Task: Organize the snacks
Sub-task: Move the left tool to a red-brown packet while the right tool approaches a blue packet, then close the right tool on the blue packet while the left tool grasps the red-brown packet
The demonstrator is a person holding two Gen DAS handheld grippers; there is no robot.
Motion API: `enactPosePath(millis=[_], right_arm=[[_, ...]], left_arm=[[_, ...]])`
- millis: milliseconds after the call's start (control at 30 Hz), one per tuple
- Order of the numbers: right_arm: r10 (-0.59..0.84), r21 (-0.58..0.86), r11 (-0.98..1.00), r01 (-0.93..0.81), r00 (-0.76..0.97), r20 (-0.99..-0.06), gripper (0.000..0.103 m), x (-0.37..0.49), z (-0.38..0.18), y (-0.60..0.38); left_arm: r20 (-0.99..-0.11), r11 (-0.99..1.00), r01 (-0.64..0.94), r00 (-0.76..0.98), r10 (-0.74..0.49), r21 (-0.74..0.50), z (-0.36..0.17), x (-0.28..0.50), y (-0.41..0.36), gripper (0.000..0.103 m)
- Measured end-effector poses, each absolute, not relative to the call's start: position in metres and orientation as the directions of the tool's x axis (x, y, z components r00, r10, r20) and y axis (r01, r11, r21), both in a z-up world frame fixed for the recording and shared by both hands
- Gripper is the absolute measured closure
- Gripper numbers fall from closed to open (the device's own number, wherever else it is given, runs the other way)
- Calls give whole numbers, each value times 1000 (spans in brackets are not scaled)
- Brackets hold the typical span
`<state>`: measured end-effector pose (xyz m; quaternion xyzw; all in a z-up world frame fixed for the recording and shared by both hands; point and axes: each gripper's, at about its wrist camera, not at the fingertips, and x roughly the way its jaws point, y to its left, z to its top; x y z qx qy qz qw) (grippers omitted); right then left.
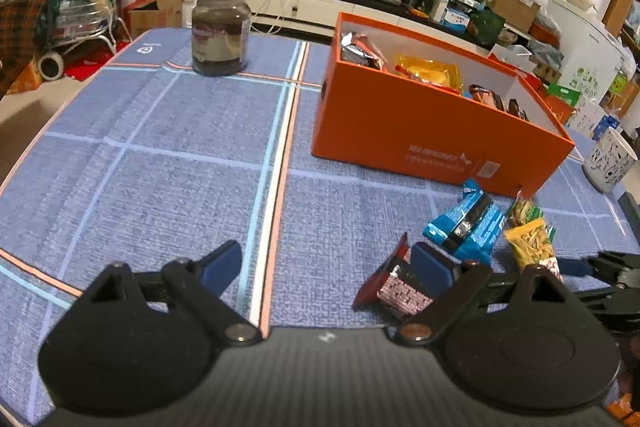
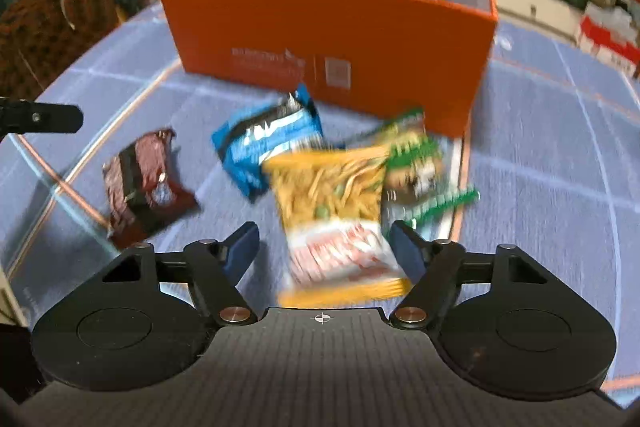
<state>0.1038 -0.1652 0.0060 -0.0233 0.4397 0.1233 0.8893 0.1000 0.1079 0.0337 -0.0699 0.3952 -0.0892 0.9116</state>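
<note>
The right gripper pointed down at the table with its jaws part open, the yellow noodle-snack packet lying between them; the pads stood clear of its edges on both sides, so nothing was gripped yet, though motion blur made the packet's edges uncertain. The left gripper hung wide open and empty over the blue checked tablecloth. Beyond both grippers stood the orange box, already holding several packets. In front of it, just ahead of the right gripper, lay the loose snacks: a blue packet to the left of the yellow one, a green packet partly under it to the right, and a dark red packet farther left, close against the left gripper's right finger. I judged the step to be picking up the yellow packet. Next the jaws would need to close on it and lift it over the box's near wall without dragging the green one along.
</note>
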Motion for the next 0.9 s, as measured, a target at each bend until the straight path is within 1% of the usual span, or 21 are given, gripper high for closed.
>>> enactPosePath(millis=[67, 133, 167, 200, 267, 300, 367, 500, 600, 633, 700, 733, 767, 800, 900], right_arm=[[173, 64, 978, -197, 611, -772, 41, 92, 15, -171], [169, 77, 983, -165, 673, -720, 31, 84, 29, -180], [158, 77, 986, -146, 707, -689, 23, 82, 36, -184], [138, 66, 990, -126, 740, -659, 22, 82, 42, -187], [119, 46, 992, -116, 765, -633, 23, 89, 48, -188], [136, 53, 990, -133, 764, -630, 25, 94, 49, -187], [172, 47, 982, -182, 769, -616, 26, 98, 48, -178], [242, -56, 932, -358, 731, -638, 26, 111, 30, -145], [275, -74, 903, -422, 703, -656, 26, 124, 21, -130], [277, -77, 899, -430, 697, -662, 26, 128, 19, -127], [296, -60, 891, -451, 675, -676, 24, 137, 15, -125], [303, -54, 888, -456, 671, -677, 22, 140, 15, -125], [316, -39, 885, -463, 661, -680, 19, 143, 14, -125], [326, -24, 883, -470, 647, -689, 17, 147, 13, -122], [344, 26, 884, -468, 611, -713, 16, 155, 7, -121]], left_arm=[[-706, 974, 107, 674, -219, -201, 34, 100, 108, 11], [-703, 974, 105, 677, -218, -201, 35, 100, 109, 11], [-702, 974, 102, 679, -217, -202, 36, 100, 109, 11], [-701, 974, 100, 680, -215, -202, 36, 100, 109, 11], [-703, 975, 96, 680, -210, -199, 35, 100, 110, 11], [-703, 976, 92, 680, -207, -198, 35, 99, 111, 11], [-705, 976, 90, 678, -208, -201, 35, 100, 113, 11], [-708, 976, 91, 675, -207, -198, 35, 101, 115, 11], [-712, 975, 100, 669, -213, -198, 34, 99, 115, 10], [-716, 975, 103, 665, -213, -195, 33, 98, 114, 8], [-721, 976, 110, 659, -212, -187, 31, 97, 112, 7], [-724, 976, 115, 655, -214, -185, 30, 97, 110, 5], [-726, 976, 120, 653, -217, -183, 29, 97, 109, 5], [-728, 975, 125, 650, -219, -182, 29, 97, 107, 5], [-731, 972, 137, 641, -232, -189, 28, 96, 104, 5]])
